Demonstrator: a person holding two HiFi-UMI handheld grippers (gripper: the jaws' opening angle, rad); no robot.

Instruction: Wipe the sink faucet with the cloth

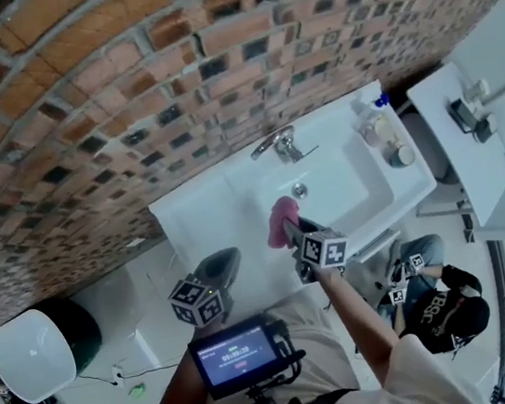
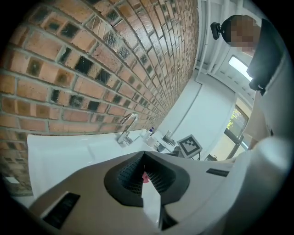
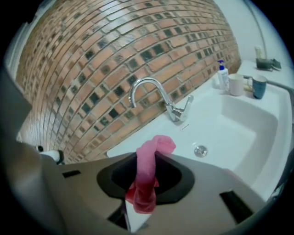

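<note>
Pink cloth (image 3: 149, 176), white sink (image 1: 201, 221), red-brown brick wall (image 1: 123, 93).

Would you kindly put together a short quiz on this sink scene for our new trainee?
1. True or false: the pink cloth is touching the faucet.
2. What holds the cloth? A) the left claw B) the right claw C) nothing, it lies in the basin.
3. Fill in: behind the faucet stands a ___ wall.

Key: 1 false, the cloth hangs apart from the faucet; 2 B; 3 brick.
</note>
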